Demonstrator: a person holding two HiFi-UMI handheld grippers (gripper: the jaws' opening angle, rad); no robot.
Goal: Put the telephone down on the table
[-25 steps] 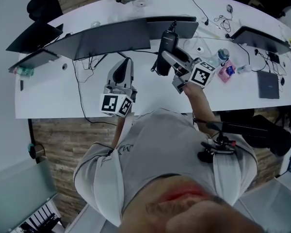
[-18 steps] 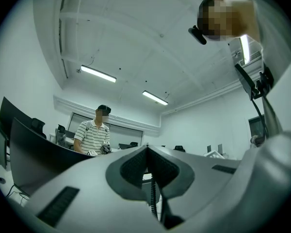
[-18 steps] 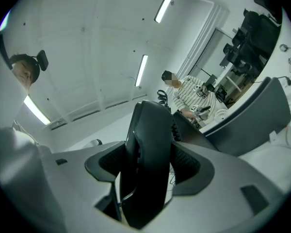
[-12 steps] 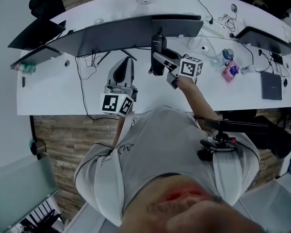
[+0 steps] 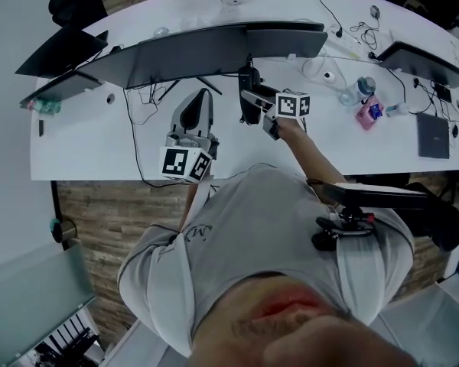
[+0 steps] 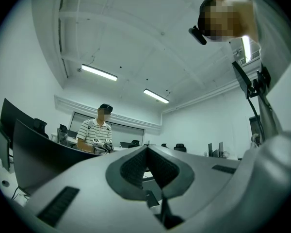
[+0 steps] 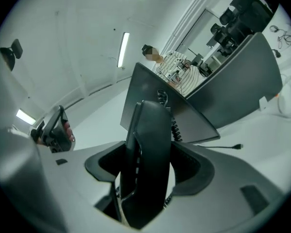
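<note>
The right gripper (image 5: 257,100) held the black telephone (image 5: 247,79) roughly upright over the white table (image 5: 84,147), just in front of the dark monitors (image 5: 214,48). The left gripper (image 5: 200,98) was positioned apart, to the telephone's left, nearer the table edge.

Black telephone handset (image 7: 150,130), coiled cord (image 7: 176,128) behind, upright, clamped in jaws of right tool (image 7: 148,171), over white table (image 5: 99,147)

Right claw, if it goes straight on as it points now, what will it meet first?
Probably the dark monitor just beyond the telephone that the right claw grips; depth is unclear.
</note>
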